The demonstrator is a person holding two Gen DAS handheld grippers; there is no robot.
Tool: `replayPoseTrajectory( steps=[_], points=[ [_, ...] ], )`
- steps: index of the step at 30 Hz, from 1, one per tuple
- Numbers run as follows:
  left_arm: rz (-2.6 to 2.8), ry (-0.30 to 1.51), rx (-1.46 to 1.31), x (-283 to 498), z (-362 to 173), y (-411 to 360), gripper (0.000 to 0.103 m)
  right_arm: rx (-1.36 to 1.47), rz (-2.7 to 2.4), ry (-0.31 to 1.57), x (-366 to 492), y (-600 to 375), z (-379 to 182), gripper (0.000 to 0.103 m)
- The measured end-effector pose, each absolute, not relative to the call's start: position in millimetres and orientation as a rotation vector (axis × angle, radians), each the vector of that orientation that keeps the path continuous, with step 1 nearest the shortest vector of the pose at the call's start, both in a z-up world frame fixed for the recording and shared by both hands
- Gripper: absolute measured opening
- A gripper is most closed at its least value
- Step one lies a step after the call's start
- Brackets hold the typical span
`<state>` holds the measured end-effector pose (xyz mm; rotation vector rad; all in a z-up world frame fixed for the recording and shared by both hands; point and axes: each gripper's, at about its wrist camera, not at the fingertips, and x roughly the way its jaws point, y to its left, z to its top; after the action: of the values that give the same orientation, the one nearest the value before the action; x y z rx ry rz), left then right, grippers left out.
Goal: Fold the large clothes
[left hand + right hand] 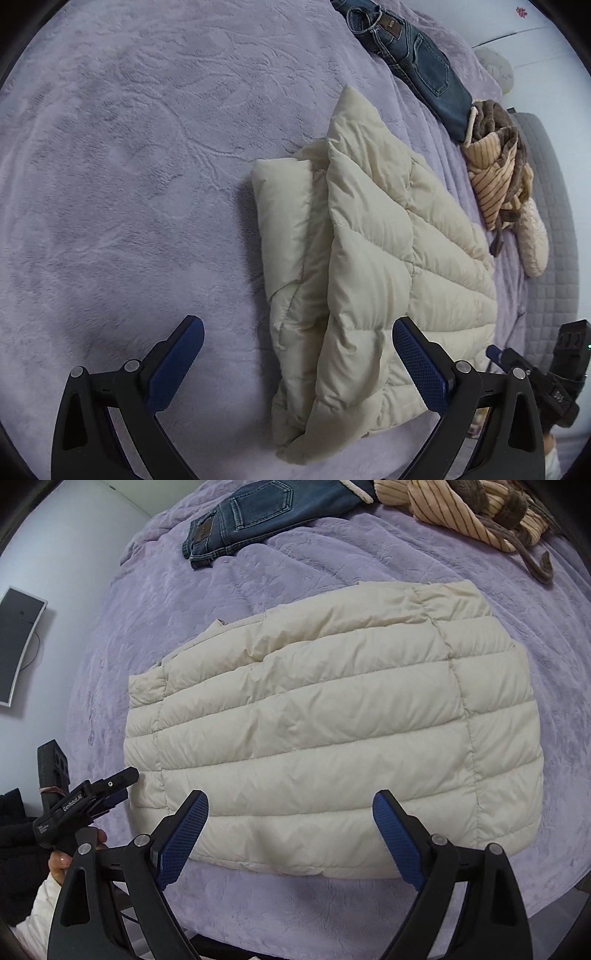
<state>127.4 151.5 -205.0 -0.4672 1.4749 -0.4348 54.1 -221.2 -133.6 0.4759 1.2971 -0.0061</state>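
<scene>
Both blue-padded tongs, left (297, 345) and right (290, 814), gape wide, holding nothing, above the folded cream quilted puffer jacket (332, 731) lying on the lavender plush bed (129, 166).

You are working over a bed covered by a lavender embossed plush blanket (155, 602). A pale wall (74, 546) is carrying 1 dark flat panel (16, 646). A grey quilted headboard (554, 229) is bordering the bed.

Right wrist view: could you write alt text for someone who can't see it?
A cream puffer jacket, folded into a rough rectangle, lies on a purple blanket, with the right gripper poised over its near edge, jaws wide open and empty. Folded jeans and a striped garment lie at the far side; the left gripper shows at left.
</scene>
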Motion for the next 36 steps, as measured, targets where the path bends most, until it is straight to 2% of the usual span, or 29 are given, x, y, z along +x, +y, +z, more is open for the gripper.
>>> replayPoseTrajectory(
  steps=[1, 2, 3, 4, 5, 14, 15, 16, 18, 21, 23, 27, 36],
  points=[
    [-0.462, 1.486, -0.502, 130.9, -211.0, 150.7, 0.102, 0.456, -0.005, 1.293, 58.4, -219.4, -133.6, 0.086],
    [-0.488, 1.495, -0.531, 134.9, -217.0, 149.5, 0.102, 0.440, -0.003, 1.291, 63.0, -216.6, -134.4, 0.068],
    [-0.518, 1.502, -0.555, 137.8, -221.9, 147.0, 0.102, 0.427, -0.001, 1.293, 68.0, -215.4, -135.7, 0.056],
    [-0.544, 1.508, -0.571, 140.3, -226.4, 143.7, 0.102, 0.418, -0.002, 1.301, 73.1, -215.1, -137.9, 0.034],
    [-0.562, 1.513, -0.579, 142.1, -230.2, 140.1, 0.102, 0.419, 0.002, 1.305, 78.5, -215.5, -141.2, 0.028],
    [-0.676, 1.547, -0.503, 150.0, -243.0, 115.2, 0.102, 0.379, 0.047, 1.332, 108.0, -211.0, -186.6, 0.025],
    [-0.687, 1.549, -0.485, 149.8, -242.9, 112.0, 0.099, 0.379, 0.050, 1.337, 108.8, -211.0, -191.2, 0.025],
    [-0.698, 1.550, -0.467, 149.5, -242.0, 108.7, 0.091, 0.380, 0.050, 1.340, 109.3, -211.1, -194.7, 0.025],
    [-0.743, 1.568, -0.473, 150.7, -239.7, 99.9, 0.051, 0.384, 0.048, 1.347, 109.8, -211.4, -200.7, 0.025],
    [-0.768, 1.553, -0.468, 150.7, -227.7, 91.8, 0.034, 0.384, 0.034, 1.358, 111.0, -210.6, -207.0, 0.025],
    [-0.781, 1.537, -0.455, 149.6, -213.0, 86.7, 0.030, 0.383, 0.025, 1.363, 112.7, -210.7, -209.7, 0.025],
    [-0.859, 1.482, -0.516, 143.4, -172.7, 72.3, 0.030, 0.414, 0.023, 1.365, 114.0, -213.9, -216.4, 0.025],
    [-0.873, 1.413, -0.369, 102.8, -117.3, -22.0, 0.030, 0.479, 0.101, 1.383, 117.3, -227.0, -223.1, 0.024]
  ],
)
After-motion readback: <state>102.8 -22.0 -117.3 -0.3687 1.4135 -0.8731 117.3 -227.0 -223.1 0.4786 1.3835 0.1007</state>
